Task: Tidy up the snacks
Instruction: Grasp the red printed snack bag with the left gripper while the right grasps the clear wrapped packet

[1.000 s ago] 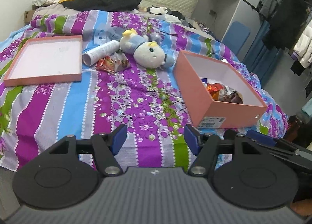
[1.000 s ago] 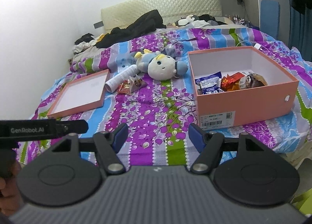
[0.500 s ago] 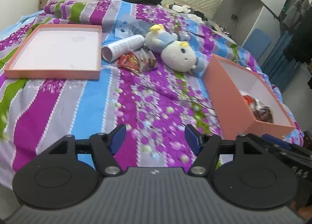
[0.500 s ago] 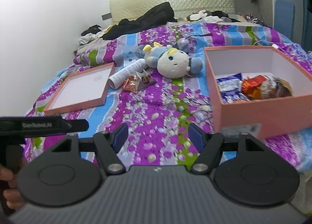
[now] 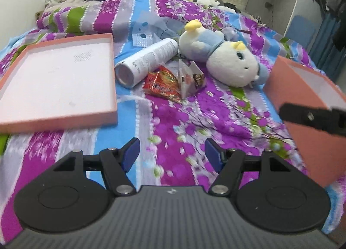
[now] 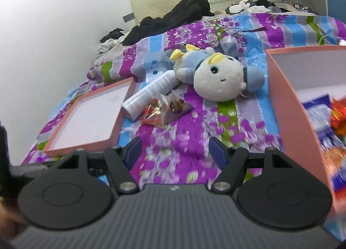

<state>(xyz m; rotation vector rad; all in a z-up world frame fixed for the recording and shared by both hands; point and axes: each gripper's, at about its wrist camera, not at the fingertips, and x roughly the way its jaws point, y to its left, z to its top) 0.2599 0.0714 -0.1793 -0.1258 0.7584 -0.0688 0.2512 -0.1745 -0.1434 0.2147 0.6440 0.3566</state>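
While both jaws sit wide open with nothing in them, I see the loose snacks on the bedspread (image 5: 151, 132): red crinkly packet (image 5: 162, 84) touching a clear packet (image 5: 188, 78), between the white tube (image 5: 147, 61) and plush toy (image 5: 225, 62). More snacks are in the pink box (image 6: 289, 106). Left gripper (image 5: 172, 154) and right gripper (image 6: 174, 150) are both closer to the pile than a second ago; lid (image 5: 56, 80) looms larger

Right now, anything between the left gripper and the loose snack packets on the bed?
Nothing visible. Only bare bedspread lies between the open left gripper and the snack packets. The white tube sits beside them, the plush toy behind.
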